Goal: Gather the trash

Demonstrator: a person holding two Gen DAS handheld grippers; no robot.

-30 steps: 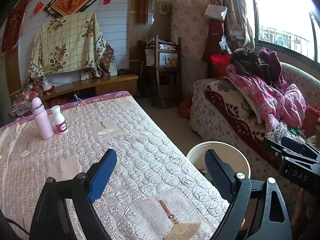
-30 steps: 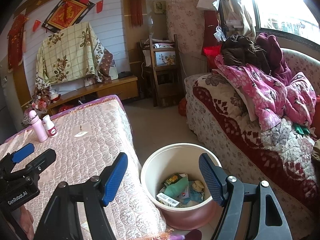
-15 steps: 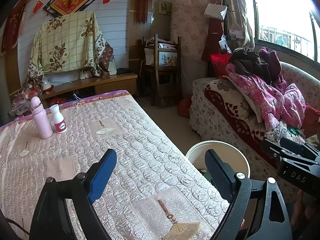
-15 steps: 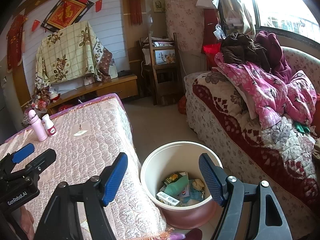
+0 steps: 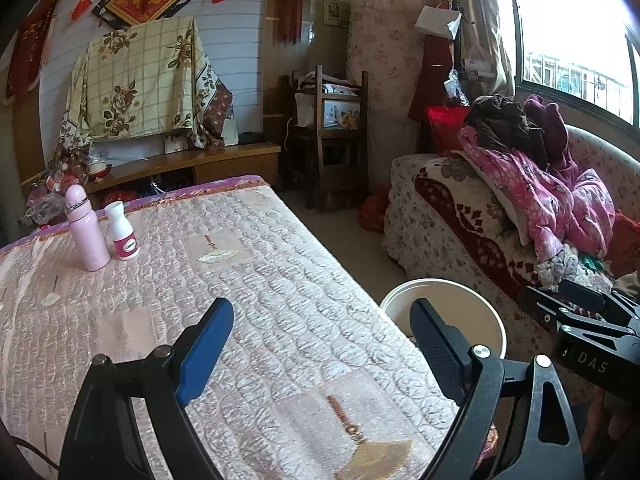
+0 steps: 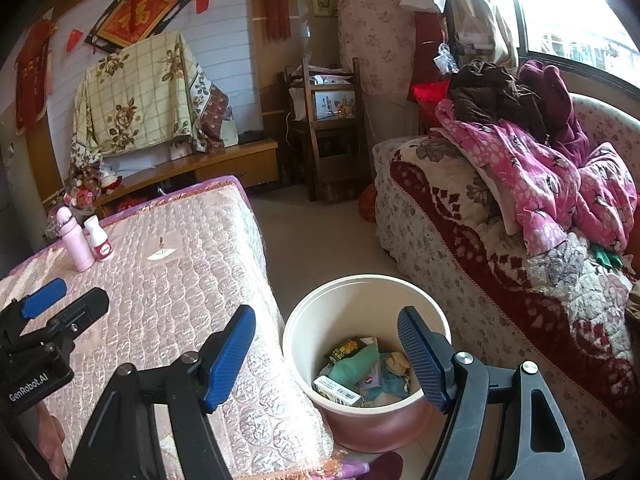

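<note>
Far ahead-left of our left tongs [image 5: 320,344] (spread wide, empty) we count two bottles: one pink flask [image 5: 86,228], one white bottle [image 5: 121,232]. Our right tongs [image 6: 326,350], equally wide, hang above one trash bucket [image 6: 320,316] holding several wrappers [image 6: 356,368].

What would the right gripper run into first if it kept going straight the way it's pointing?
Probably the trash bucket: it sits between the open fingers of the right gripper, with wrappers already inside. Depth is unclear, so it might instead pass over the rim toward the floor beyond.
</note>
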